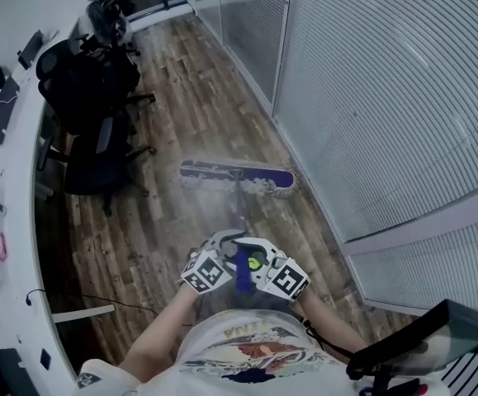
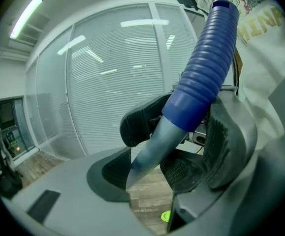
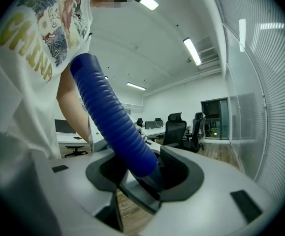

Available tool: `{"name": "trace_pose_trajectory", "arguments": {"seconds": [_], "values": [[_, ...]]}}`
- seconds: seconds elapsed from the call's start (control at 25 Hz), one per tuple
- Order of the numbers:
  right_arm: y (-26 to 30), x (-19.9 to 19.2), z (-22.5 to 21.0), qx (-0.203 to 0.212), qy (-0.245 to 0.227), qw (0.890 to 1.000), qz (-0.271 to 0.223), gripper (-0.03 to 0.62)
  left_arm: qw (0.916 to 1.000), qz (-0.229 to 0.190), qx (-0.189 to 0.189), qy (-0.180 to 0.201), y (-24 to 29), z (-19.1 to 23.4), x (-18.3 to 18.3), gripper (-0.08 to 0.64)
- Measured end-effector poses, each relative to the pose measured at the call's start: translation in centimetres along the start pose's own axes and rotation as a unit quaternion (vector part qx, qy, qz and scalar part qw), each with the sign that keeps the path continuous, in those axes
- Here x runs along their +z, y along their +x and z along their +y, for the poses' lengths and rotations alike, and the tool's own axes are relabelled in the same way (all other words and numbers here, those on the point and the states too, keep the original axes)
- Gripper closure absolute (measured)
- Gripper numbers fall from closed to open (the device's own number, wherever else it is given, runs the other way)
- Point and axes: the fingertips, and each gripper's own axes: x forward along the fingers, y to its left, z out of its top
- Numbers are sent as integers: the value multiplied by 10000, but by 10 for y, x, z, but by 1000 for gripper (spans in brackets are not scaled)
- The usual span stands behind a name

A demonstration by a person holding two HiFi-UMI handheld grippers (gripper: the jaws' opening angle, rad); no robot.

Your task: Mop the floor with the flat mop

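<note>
Chairs (image 1: 98,130) stand left of the mop head (image 1: 237,177), which lies flat on the wood floor (image 1: 181,97) beside the glass wall (image 1: 387,97). Nearer the person than the mop head, the left gripper (image 2: 146,170) clamps the grey handle (image 1: 238,200) just under its blue grip (image 3: 112,117). The right gripper (image 3: 138,172) clamps that grip.

A floor (image 1: 197,89) of brown wooden planks runs down a narrow office. Along its right side stands a glass partition (image 1: 387,97) in pale frames, covered by white horizontal blinds (image 2: 117,82). On the left a long white surface (image 1: 16,188) curves beside the wall. Black office chairs (image 1: 90,85) are pushed up against it, and a thin dark cable (image 1: 98,301) trails over the boards near its edge. The white ceiling (image 3: 147,38) carries lit strip lights (image 3: 193,51). At the far end stands a dark glazed doorway (image 3: 214,114).
</note>
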Motion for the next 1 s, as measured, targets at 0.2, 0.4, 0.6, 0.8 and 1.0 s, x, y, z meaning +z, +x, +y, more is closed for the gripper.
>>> {"name": "trace_pose_trajectory", "arguments": {"seconds": [0.2, 0.4, 0.6, 0.8, 1.0], "values": [[8, 0, -71, 122, 7, 9999, 41, 407, 9998, 44, 162, -104, 38, 62, 8, 403], [14, 5, -73, 429, -18, 9990, 132, 407, 9986, 40, 386, -362, 34, 72, 9, 404], [21, 8, -40, 696, 4, 9972, 287, 398, 9954, -38, 683, -675, 7, 54, 2, 405], [18, 4, 30, 834, -212, 9952, 466, 394, 9934, -107, 778, -832, -34, -1, -8, 405], [-5, -3, 122, 848, -187, 9950, 495, 393, 9920, -147, 872, -905, -73, -85, -19, 405]]}}
